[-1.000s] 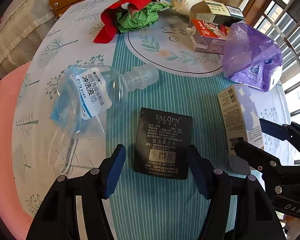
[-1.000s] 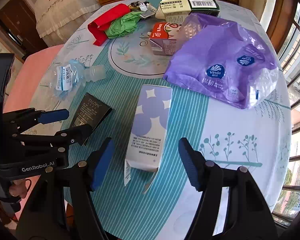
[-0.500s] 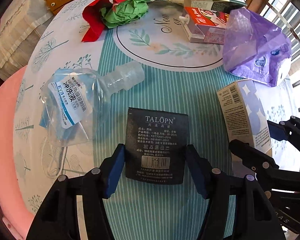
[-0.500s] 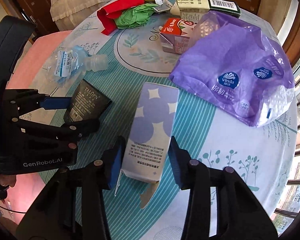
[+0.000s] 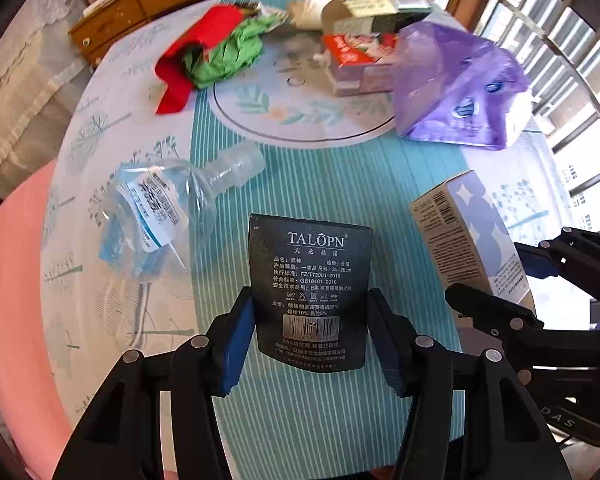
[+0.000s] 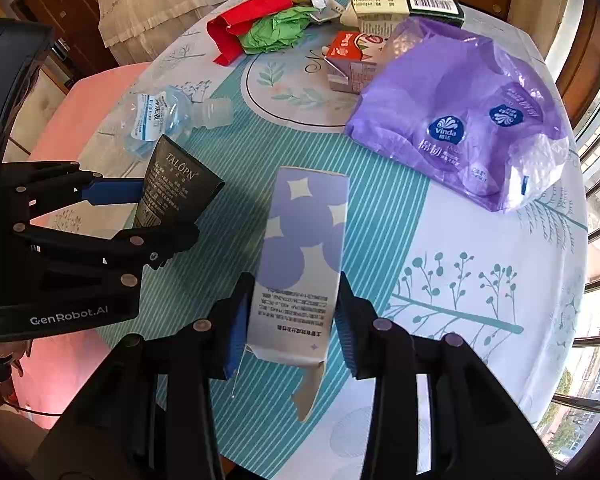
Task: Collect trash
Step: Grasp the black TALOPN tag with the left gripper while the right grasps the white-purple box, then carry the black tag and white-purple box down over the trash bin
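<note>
Both hands loaded, both items off the bench (image 5: 324, 184).

Left hand-held gripper (image 5: 311, 334): jaws closing, pads pressed on the two side edges of the black TALOPN sock card (image 5: 310, 280), which stands up between them. Right hand-held gripper (image 6: 290, 322): jaws closing on the lower end of the lilac carton (image 6: 300, 256), torn flap hanging below.

Risks, as I judge them:
- Sock card is thin and flat, held edge-on. More squeeze could bow it and let it spring out sideways.
- Carton is open at the gripped end, so its walls may collapse and loosen the hold. Most of its length juts beyond the pads, so a quick swing could lever it free.
- The two grippers work close together; carton and card could knock during carry.
- No bin or bag for the trash shows in either view; destination unknown.

View differences:
- Left wrist: card's printed face and barcode; carton's barcoded side panel.
- Right wrist: card's tilt, carton's spotted face and torn flap, the purple Vinda tissue wrapper (image 6: 464, 120) logos, fingers (image 6: 4, 354) of the person's left hand below the left unit.
</note>
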`<state>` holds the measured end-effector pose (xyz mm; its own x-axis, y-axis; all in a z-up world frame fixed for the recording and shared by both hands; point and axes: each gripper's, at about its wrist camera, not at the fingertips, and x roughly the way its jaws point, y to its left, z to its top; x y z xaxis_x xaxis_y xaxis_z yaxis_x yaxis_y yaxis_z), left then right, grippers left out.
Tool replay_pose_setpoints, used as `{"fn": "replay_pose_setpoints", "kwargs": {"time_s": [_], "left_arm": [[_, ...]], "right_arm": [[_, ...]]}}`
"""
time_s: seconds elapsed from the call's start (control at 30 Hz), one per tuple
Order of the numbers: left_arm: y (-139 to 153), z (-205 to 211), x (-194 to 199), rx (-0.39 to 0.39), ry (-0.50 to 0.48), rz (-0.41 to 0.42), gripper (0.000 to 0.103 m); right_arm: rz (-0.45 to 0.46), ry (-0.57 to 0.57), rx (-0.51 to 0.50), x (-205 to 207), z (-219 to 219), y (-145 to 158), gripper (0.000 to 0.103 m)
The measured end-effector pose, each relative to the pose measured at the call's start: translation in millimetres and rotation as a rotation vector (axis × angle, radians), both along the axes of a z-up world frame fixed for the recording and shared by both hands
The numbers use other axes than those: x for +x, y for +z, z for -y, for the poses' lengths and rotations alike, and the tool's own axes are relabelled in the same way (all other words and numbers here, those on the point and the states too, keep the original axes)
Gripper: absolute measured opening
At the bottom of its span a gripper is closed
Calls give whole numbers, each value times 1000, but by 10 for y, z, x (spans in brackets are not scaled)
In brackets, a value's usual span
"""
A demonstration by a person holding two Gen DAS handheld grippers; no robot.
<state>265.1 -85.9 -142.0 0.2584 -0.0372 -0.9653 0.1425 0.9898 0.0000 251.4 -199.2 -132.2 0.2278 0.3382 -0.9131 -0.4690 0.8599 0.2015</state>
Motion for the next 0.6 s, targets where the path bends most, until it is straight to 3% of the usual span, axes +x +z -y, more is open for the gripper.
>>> {"fn": "replay_pose_setpoints", "kwargs": {"time_s": [0.27,0.43,0.6], "left_arm": [[613,-214,-402,-38,-111,153,55],[1108,-517,-1022,-58,-164,236,55],[1292,-680,-1516,-92,-198,277,55]], "right_arm": [[134,-62,-4,-450,66,592,35],[206,-101,1,-826,-18,921,35],[255,-127,-23,-1265,-168,1139,35]]}}
